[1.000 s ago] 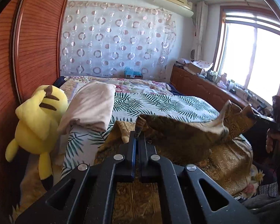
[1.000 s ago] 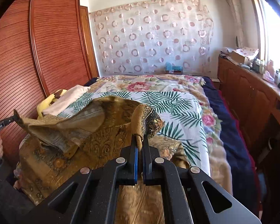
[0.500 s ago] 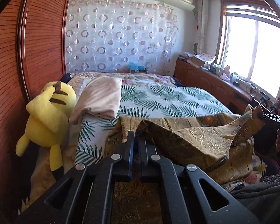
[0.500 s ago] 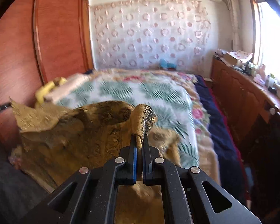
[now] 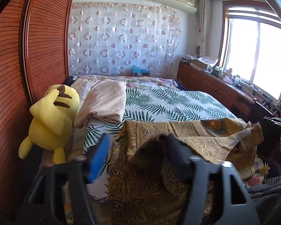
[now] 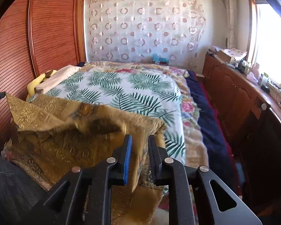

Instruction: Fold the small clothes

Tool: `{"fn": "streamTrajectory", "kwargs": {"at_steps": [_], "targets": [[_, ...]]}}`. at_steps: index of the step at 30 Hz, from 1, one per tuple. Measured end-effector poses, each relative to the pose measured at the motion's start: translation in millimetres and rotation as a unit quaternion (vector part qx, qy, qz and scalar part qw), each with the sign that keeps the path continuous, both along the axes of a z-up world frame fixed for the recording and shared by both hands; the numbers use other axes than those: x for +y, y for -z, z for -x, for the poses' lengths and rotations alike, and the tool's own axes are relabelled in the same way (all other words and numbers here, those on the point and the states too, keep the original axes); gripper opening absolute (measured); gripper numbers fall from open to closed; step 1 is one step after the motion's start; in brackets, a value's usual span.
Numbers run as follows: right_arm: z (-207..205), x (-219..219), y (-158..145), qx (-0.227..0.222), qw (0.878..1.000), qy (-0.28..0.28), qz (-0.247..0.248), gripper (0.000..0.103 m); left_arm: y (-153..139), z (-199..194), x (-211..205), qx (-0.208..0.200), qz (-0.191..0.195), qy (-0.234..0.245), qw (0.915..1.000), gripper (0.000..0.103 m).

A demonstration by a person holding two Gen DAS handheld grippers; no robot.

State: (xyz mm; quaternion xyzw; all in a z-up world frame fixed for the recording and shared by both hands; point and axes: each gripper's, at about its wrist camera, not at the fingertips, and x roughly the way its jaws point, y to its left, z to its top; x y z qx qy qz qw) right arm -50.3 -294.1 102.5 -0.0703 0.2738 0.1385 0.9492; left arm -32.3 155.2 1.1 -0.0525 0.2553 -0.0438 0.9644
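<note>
Gold patterned garment (paisley-like print) rumpled, part-folded on bed

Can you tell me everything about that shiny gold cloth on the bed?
The gold cloth is thin, shiny fabric woven with swirly patterns and round medallions. It lies rumpled at the near end of the bed, partly folded over itself, one flap raised and looking blurred. The left gripper and right gripper are both open, with cloth between their fingers. Whether any finger touches it, I cannot tell.

both wrist views sit low at the bed foot – facing its head, sharing the curtain.
</note>
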Motion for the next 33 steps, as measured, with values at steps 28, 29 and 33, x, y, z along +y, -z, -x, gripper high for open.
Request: {"fn": "streamTrajectory", "kwargs": {"at_steps": [28, 29, 33], "targets": [[-123, -6, 40, 0.104, 0.992, 0.038, -0.064, 0.042, 17, -99, 8, 0.051, -0.014, 0.009, 0.9986, 0.078], [-128, -6, 44, 0.115, 0.99, 0.037, -0.067, 0.042, 17, -103, 9, 0.052, -0.013, 0.01, 0.9985, 0.078], [-143, -7, 44, 0.138, 0.986, 0.024, -0.086, 0.041, 17, -119, 12, 0.065, -0.013, 0.014, 0.9977, 0.078]]}}
